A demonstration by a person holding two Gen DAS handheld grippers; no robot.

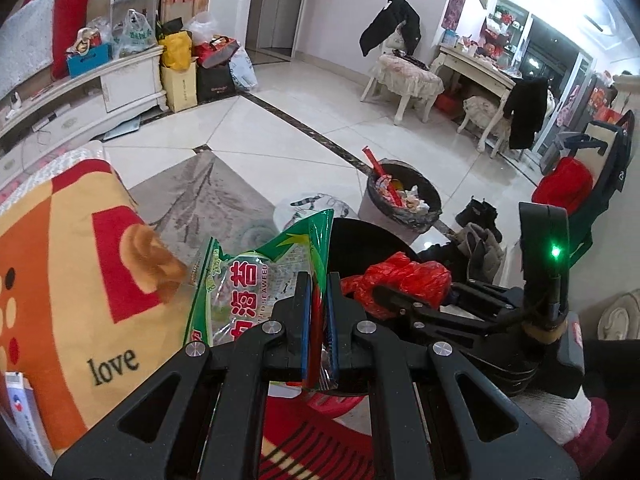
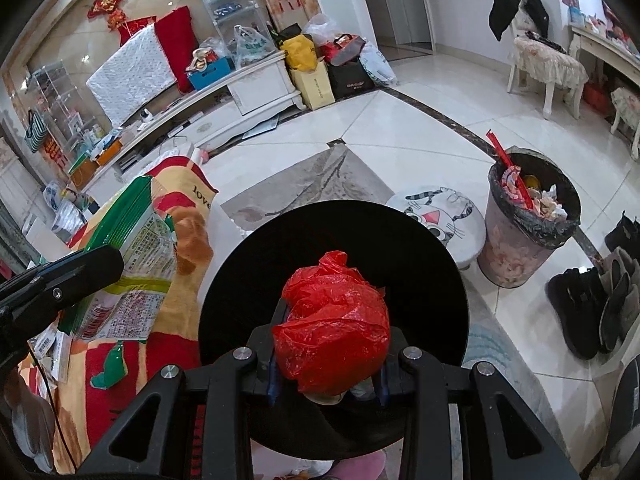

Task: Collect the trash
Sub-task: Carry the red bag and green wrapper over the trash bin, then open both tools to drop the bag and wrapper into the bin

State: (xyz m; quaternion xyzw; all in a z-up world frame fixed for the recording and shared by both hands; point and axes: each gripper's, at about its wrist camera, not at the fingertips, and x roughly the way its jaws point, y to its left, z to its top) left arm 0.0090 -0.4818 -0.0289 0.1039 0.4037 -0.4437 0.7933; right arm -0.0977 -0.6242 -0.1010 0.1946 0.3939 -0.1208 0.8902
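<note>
Looking along the left gripper (image 1: 319, 312), we see its jaws pressed together on a green seaweed packet (image 1: 256, 280), pinching the packet's edge between the blue pads. The packet stands up out of the grip and leans over a blanket (image 1: 72, 264) printed in orange, cream and red with the word "love". From the right wrist view the same packet (image 2: 136, 248) shows its printed back, held up above that blanket (image 2: 176, 312) at the left of the frame.

Our right gripper (image 2: 326, 376) is clamped on a crumpled red plastic bag (image 2: 334, 324); the bag bulges out between the jaws and covers most of the fingertips, so the jaws stand partly apart around it. In the left view the red bag (image 1: 400, 276) sits in that gripper, to the right of the packet.

Both pieces of trash hang over a round black opening (image 2: 400, 248), which looks like a dark bin or bag mouth right under the grippers; we cannot tell which.

Farther off on the tiled floor (image 2: 420, 120) stands a bin (image 2: 516, 240) with a black liner, already heaped with rubbish. A cat-face stool (image 2: 440, 208) sits just beside it, and dark shoes (image 2: 580, 304) lie to its right.
</note>
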